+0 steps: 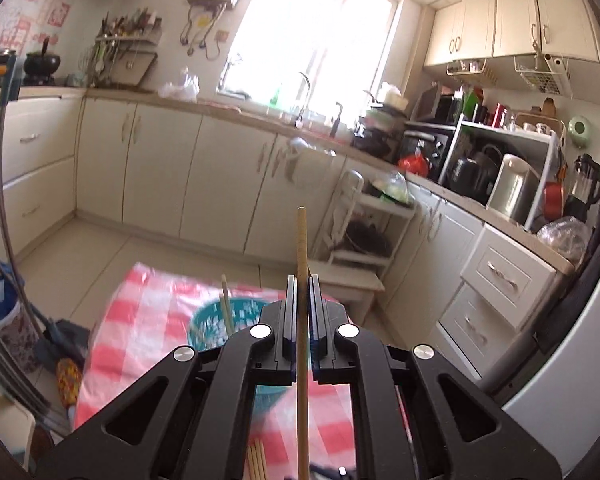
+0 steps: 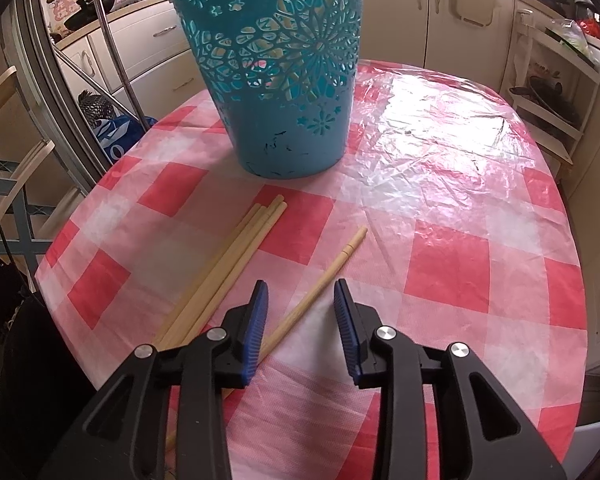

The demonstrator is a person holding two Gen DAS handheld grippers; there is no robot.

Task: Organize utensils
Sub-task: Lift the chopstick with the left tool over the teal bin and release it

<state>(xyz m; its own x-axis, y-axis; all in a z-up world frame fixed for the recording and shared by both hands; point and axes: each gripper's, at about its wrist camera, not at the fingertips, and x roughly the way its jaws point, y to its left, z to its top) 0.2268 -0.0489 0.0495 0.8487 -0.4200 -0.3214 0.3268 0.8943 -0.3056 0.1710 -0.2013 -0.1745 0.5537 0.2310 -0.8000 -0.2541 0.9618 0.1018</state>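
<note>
Left wrist view: the left gripper [image 1: 302, 308] is clenched on a single wooden chopstick [image 1: 301, 240], which runs straight up between the pads and projects well past the fingertips. Below and beyond it stands the teal basket [image 1: 208, 324], blurred, with one chopstick already leaning [image 1: 227, 304] inside. More loose sticks [image 1: 256, 460] show at the bottom edge on the checked tablecloth [image 1: 140, 320]. Judgement: the step in hand is carrying this stick to the basket. To do it well, bring the lower tip over the open rim before tipping it in, and release only once the tip is inside — the stick is long and the grip sits well down its length, so it may swing.

Right wrist view: the right gripper [image 2: 300, 320] is released, its ribbed blue pads parted and nothing pressed between them. A lone chopstick [image 2: 332, 268] lies diagonally on the cloth, its lower part passing under the gap. A bundle of chopsticks [image 2: 236, 248] lies just beside it, to the left, the sticks touching one another. The basket [image 2: 276, 80] stands upright beyond them — thin moulded plastic, tapered, pierced with flower cut-outs, scuffed near its base. The cloth [image 2: 440, 260] is glossy, wrinkled film in pink-and-white checks; a thin round stick may slide on it.
</note>
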